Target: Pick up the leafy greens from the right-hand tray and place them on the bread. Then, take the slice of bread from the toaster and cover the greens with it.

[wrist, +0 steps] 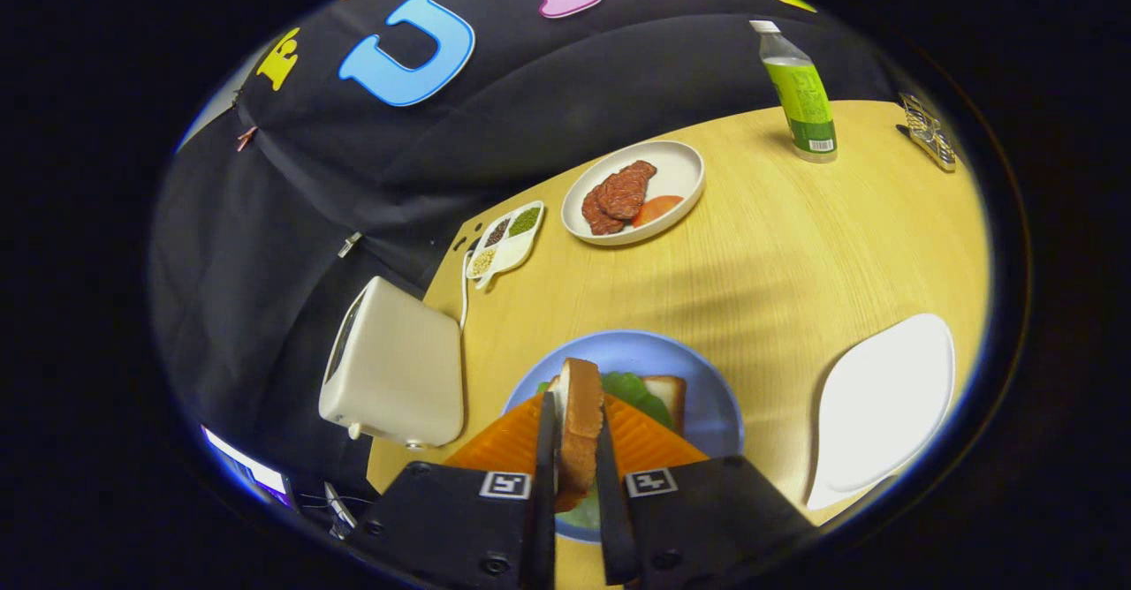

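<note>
My gripper point(576, 444) is shut on a slice of bread point(580, 427), held on edge between the two fingers above the blue plate point(707, 400). On that plate lies another slice of bread point(667, 393) with leafy greens point(629, 389) on top of it, just beyond and under the held slice. The white toaster point(393, 378) stands to the left of the plate, off the table's edge side. An empty white tray point(884, 404) lies to the right of the plate.
Beyond the blue plate sit a white plate point(676, 170) with meat slices and tomato, a small divided dish point(505, 241) of seasonings, a green-labelled bottle point(800, 95) and a wire rack point(928, 131) at the far right edge of the wooden table point(822, 245).
</note>
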Available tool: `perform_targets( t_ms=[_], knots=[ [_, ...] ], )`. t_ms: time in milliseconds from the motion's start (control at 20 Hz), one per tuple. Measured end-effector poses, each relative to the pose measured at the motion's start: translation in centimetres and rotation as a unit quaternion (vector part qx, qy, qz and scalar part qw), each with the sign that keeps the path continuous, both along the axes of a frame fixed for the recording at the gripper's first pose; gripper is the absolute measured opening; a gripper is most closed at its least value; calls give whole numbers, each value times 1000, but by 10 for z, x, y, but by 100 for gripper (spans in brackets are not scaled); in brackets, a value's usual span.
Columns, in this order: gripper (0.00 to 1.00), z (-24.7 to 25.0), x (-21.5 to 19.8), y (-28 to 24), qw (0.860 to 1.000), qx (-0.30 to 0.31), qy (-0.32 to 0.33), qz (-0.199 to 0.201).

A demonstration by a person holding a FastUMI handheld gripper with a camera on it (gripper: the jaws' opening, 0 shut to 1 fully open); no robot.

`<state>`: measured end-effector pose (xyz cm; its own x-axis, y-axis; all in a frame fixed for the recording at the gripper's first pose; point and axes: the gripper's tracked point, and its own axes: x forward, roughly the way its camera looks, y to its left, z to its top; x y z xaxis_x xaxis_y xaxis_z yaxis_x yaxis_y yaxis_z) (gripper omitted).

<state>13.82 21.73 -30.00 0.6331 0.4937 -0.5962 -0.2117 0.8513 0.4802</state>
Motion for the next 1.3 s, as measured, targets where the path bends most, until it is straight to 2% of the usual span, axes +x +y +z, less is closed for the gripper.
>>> perform_targets(
  t_ms=[250, 400, 450, 500, 550, 600, 750, 850, 1150, 1300],
  knots=[
    [61, 2, 1, -20, 999, -34, -22, -12],
    [74, 18, -2, -30, 998, -36, -40, -27],
    [81, 24, -3, -34, 997, -42, -51, -35],
    [81, 33, -5, -37, 996, -46, -65, -38],
    [92, 42, -10, -39, 995, -53, -79, -38],
    [98, 51, -13, -42, 993, -58, -92, -37],
    [98, 80, -26, -46, 991, -65, -116, -29],
    [99, 108, -30, -56, 984, -84, -154, -33],
    [99, 224, -51, -88, 948, -134, -284, -50],
    [99, 273, -68, -96, 931, -131, -334, -67]
  ],
)
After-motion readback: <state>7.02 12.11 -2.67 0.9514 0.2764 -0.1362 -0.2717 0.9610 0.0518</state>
